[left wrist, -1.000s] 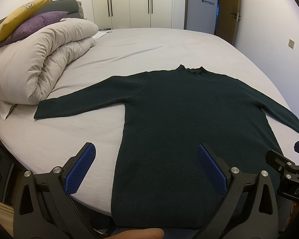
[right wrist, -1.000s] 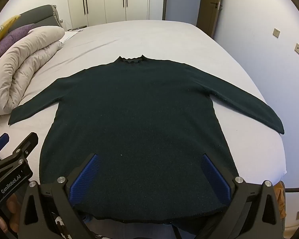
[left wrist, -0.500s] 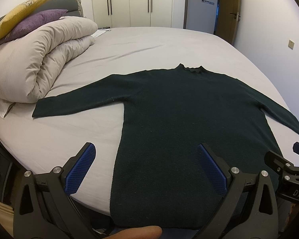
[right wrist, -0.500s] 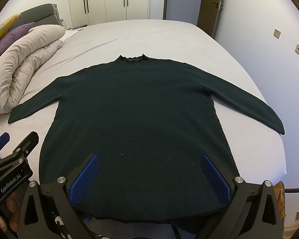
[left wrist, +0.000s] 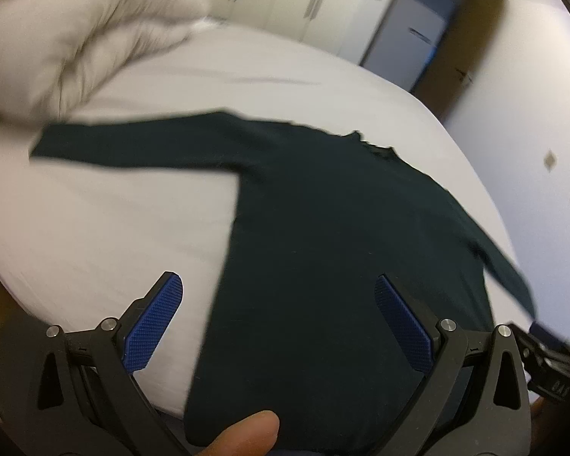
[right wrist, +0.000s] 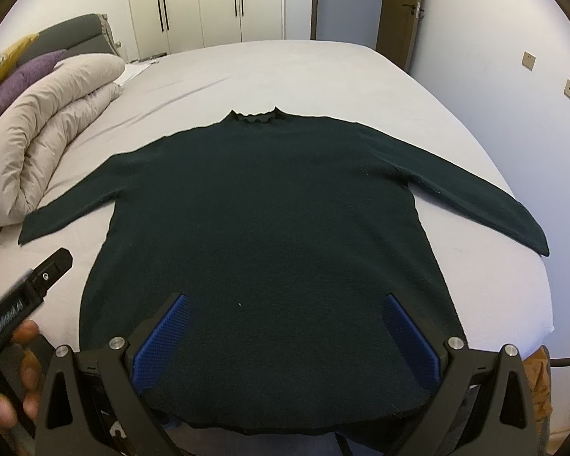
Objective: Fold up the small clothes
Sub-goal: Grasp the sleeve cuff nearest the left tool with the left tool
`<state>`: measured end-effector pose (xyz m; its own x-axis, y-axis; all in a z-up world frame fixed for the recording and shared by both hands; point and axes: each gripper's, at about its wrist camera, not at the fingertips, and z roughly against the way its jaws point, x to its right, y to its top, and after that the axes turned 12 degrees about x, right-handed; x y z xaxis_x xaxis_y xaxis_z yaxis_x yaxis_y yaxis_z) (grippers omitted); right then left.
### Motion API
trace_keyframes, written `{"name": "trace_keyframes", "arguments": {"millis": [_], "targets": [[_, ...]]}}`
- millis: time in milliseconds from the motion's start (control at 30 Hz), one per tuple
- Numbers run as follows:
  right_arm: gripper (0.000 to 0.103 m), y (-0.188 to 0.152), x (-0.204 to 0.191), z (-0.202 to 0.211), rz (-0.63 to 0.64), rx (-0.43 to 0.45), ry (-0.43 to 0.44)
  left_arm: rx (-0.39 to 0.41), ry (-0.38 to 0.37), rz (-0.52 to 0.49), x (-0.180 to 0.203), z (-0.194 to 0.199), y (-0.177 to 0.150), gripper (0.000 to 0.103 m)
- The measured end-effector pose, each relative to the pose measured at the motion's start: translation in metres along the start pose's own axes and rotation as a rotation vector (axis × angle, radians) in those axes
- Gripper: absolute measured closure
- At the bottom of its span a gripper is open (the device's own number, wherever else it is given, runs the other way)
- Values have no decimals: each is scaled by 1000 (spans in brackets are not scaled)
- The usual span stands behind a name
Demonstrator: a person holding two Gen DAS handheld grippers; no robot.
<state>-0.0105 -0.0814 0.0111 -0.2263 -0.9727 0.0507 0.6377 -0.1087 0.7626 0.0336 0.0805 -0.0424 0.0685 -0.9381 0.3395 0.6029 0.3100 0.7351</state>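
The left gripper [left wrist: 277,323] has swung and tilted, blurring its view; both it and the right gripper [right wrist: 285,336] gape wide, empty, above the hem of the dark sweater [right wrist: 269,235] spread flat on the bed [right wrist: 285,76]. Only the right view shows both sleeves sharply.

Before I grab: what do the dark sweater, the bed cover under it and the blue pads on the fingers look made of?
Sweater: dark green, seemingly a fine matte knit, faintly fuzzy, frilled collar.
Bed cover: pale grey smooth woven sheet, with shallow creases.
Pads on the fingers: blue, probably rubber or textured plastic, fine knurled grid, on black frames. Both the left gripper and right gripper are open.
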Motion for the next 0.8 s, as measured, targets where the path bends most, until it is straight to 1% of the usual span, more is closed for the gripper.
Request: {"name": "trace_keyframes", "arguments": {"millis": [100,200,233,367,400,467,533,567,600,700,733,800], "targets": [[0,1,-2,-4,-9,1,10,-28,-24,120,-43,-15,13,0],[0,4,-6,-13,-4,-11,13,-37,-100,277,-92,-27,34,0],[0,4,-9,-17,0,-15,14,-18,-101,334,-111,-29,42,0],[0,5,-18,-30,13,-39,15,62,-24,423,-163,-32,65,0],[0,6,-19,-34,16,-44,14,90,-10,474,-177,-32,68,0],[0,6,-23,-42,26,-58,12,131,-11,610,-210,-30,69,0],[0,7,-26,-48,34,-69,11,93,-47,758,-244,-43,70,0],[0,7,-28,-52,38,-77,9,83,-41,831,-261,-48,69,1],[0,7,-30,-56,41,-83,10,100,-49,902,-276,-51,67,3],[0,8,-35,-65,50,-102,9,152,-63,1058,-317,-63,65,10],[0,8,-36,-68,53,-107,8,165,-60,1112,-330,-68,63,10],[0,8,-39,-75,57,-121,7,178,-43,1162,-346,-74,62,10]]}}
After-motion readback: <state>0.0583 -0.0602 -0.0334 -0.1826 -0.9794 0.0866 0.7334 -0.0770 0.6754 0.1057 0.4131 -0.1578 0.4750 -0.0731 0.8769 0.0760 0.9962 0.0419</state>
